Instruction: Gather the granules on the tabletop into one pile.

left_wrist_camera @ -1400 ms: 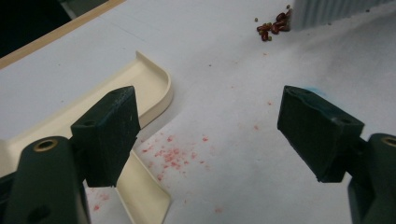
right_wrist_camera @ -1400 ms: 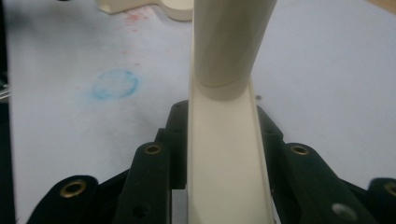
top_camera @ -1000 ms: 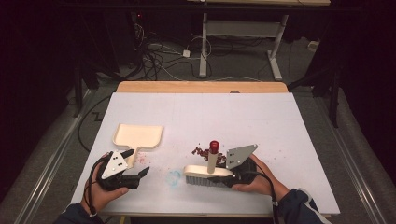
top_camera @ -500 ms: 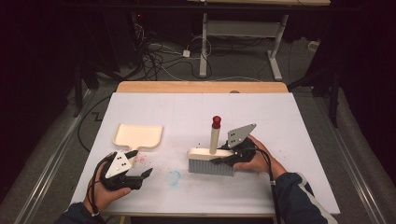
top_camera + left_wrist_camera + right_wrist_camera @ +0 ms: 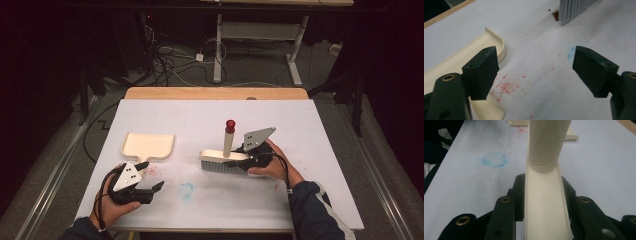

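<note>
Table: one, white.
Dustpan: one, cream, mouth toward 12 o'clock, lying at 9 o'clock from the brush; left hand nearer.
Brush: one, long axis 9-to-3, handle upright.
Right gripper: clamped on brush back.
Left gripper: jaws apart, empty.
Red crumbs: few, at bristles.
</note>
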A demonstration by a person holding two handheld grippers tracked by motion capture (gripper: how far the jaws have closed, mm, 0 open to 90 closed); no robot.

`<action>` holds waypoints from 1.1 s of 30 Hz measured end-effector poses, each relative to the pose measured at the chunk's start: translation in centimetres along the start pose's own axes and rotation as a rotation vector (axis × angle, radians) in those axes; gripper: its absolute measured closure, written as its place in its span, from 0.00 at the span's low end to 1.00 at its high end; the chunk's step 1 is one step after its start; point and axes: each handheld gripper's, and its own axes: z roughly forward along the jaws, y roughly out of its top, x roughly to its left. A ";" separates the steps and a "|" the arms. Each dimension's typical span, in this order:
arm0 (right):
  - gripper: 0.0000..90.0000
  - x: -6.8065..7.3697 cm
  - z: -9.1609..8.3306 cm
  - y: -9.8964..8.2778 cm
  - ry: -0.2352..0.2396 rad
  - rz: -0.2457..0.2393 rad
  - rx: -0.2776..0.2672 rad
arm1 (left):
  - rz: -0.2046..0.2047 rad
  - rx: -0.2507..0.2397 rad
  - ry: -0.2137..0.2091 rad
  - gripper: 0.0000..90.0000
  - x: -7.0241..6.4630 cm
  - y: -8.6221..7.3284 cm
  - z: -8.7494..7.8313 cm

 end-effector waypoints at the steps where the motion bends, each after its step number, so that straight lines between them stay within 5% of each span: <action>1: 0.75 0.2 -0.4 0.2 -0.023 -0.009 -0.009 | 0.000 0.000 0.000 0.23 0.0 0.0 0.0; 6: 0.75 0.8 -2.1 0.6 -0.107 0.027 -0.041 | 0.003 -0.005 0.003 0.23 0.0 0.0 -0.2; 10: 0.75 1.9 -4.8 0.4 -0.354 0.177 -0.026 | 0.004 -0.009 0.010 0.23 0.0 0.0 -0.4; 11: 0.75 1.9 -4.8 0.4 -0.354 0.177 -0.026 | 0.006 -0.010 0.011 0.23 0.0 0.0 -0.5; 19: 0.75 4.8 -7.4 -2.3 -0.652 0.382 0.022 | 0.018 -0.011 0.011 0.23 -0.1 0.1 -0.6; 25: 0.75 6.2 -5.6 -3.5 -0.813 0.518 0.074 | 0.032 -0.016 0.009 0.23 -0.2 0.3 -0.3; 28: 0.75 6.3 -4.6 -3.5 -0.842 0.528 0.100 | 0.025 -0.009 -0.001 0.23 -0.3 0.4 -0.2; 33: 0.75 6.3 -3.2 -3.0 -0.885 0.567 0.067 | 0.033 -0.011 0.004 0.24 -0.2 0.4 -0.2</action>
